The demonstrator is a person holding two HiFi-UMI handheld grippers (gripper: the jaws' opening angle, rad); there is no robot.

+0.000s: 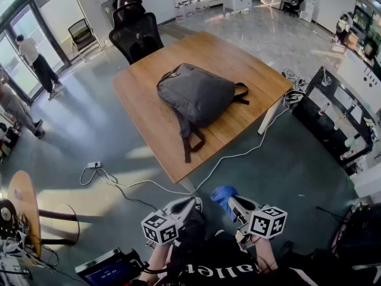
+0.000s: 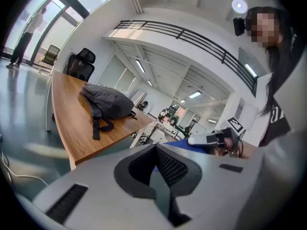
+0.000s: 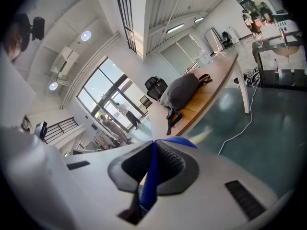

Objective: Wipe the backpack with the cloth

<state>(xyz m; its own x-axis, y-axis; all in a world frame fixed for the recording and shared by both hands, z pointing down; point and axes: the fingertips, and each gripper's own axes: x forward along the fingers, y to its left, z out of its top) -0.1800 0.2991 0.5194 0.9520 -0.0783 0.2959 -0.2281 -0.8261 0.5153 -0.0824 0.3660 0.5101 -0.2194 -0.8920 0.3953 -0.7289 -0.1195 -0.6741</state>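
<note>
Backpack [image 1: 196,97], grey and slumped flat, lies near the middle of the wooden table [image 1: 146,115]. Its dark straps [image 1: 189,140] trail over the wood towards the table's near edge, and a loop of strap pokes out on its far right side. Nothing else sits on the table.

Both claws are held close to the person's body, over the grey floor and well apart from the table. The right claw [image 1: 234,201] is clamped on the blue cloth [image 1: 222,193]. In the right gripper view a blue fold runs down between the two dark pads and bulges out past the tips. In the head view the cloth shows as a small bunch ahead of that claw. The left claw [image 1: 191,203] has its jaws pressed together with nothing between them. It hangs just beside the right one, and its own view catches the right claw and a strip of blue off to the side.

A black office chair [image 1: 136,37] stands at the table's far corner. A white cable [image 1: 238,155] snakes across the floor from under the table. People stand by the tall windows [image 1: 18,25] at the left.
</note>
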